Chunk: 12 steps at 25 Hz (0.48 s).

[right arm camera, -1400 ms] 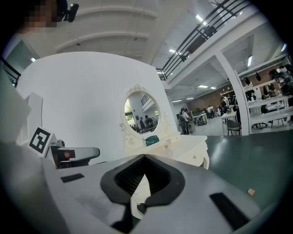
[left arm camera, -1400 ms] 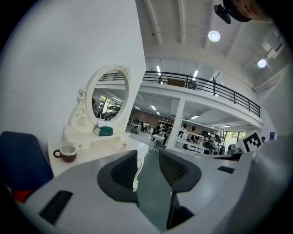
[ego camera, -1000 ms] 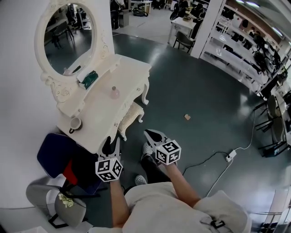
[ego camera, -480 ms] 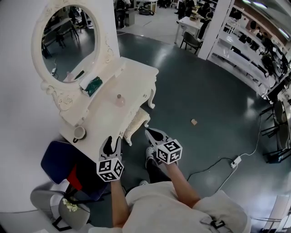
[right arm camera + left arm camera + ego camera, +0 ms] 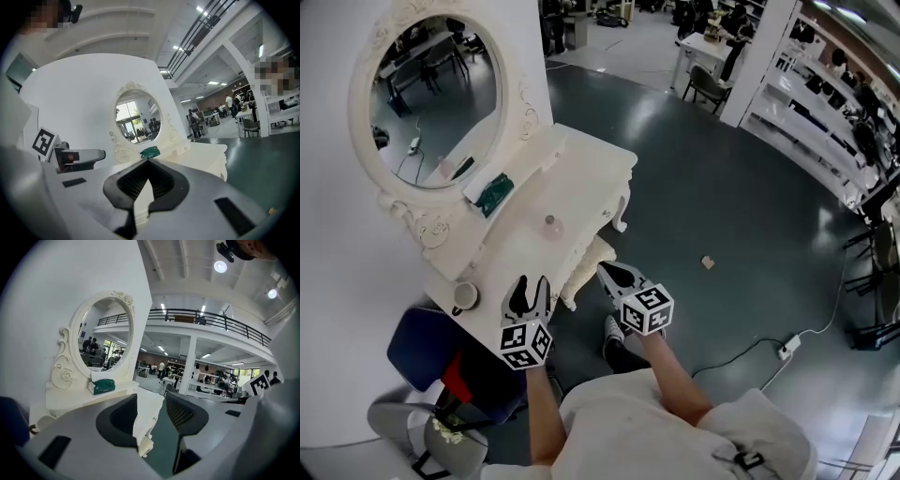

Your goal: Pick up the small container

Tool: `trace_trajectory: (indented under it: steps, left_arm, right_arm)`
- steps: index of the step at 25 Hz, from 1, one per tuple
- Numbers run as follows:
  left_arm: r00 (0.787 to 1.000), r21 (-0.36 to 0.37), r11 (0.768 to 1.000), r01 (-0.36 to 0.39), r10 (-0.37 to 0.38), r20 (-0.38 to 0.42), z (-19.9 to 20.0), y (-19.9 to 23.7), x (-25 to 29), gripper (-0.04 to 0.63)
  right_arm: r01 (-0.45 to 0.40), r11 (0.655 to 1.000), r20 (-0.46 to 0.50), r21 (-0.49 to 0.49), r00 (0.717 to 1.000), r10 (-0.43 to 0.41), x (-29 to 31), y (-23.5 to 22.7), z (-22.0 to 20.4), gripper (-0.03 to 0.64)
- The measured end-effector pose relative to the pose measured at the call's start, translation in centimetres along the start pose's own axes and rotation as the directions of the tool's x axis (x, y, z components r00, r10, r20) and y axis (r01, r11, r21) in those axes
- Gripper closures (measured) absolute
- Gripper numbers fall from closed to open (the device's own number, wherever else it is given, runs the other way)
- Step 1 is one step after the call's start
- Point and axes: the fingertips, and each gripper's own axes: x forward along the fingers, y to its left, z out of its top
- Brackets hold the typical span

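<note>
The small pink container sits on the counter up-frame of the nearer, empty, opening left claw; right claw closed

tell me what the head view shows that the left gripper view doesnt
Only the head view: the small pink bottle on the white table, and a power strip on the floor. Only the left gripper view: a balcony railing and ceiling lights. Both: the oval mirror, the green box and the table.
</note>
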Motion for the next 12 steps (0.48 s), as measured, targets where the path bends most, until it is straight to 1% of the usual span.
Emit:
trace_trajectory:
  steps: [3, 7, 9, 12]
  left_arm:
    - [1.000, 0.008, 1.000, -0.011, 0.011, -0.010, 0.5, 0.3, 2.1, 0.385]
    - [0.999, 0.014, 0.999, -0.034, 0.034, -0.010, 1.5, 0.6, 4.8, 0.385]
    - [0.999, 0.019, 0.999, -0.038, 0.039, -0.015, 1.7, 0.8, 6.4, 0.385]
    - [0.999, 0.017, 0.999, -0.047, 0.048, -0.025, 1.5, 1.1, 8.9, 0.385]
  right_arm:
    - [-0.008, 1.000, -0.007, 0.007, 1.000, 0.008, 1.4, -1.7, 0.6, 0.600]
    - [-0.048, 0.998, 0.017, 0.028, 0.999, 0.047, 3.1, -3.5, 2.2, 0.601]
    - [-0.056, 0.998, 0.017, 0.019, 0.998, 0.056, 4.2, -4.7, 2.8, 0.601]
    - [-0.068, 0.998, -0.009, -0.013, 0.998, 0.068, 6.0, -6.4, 3.0, 0.601]
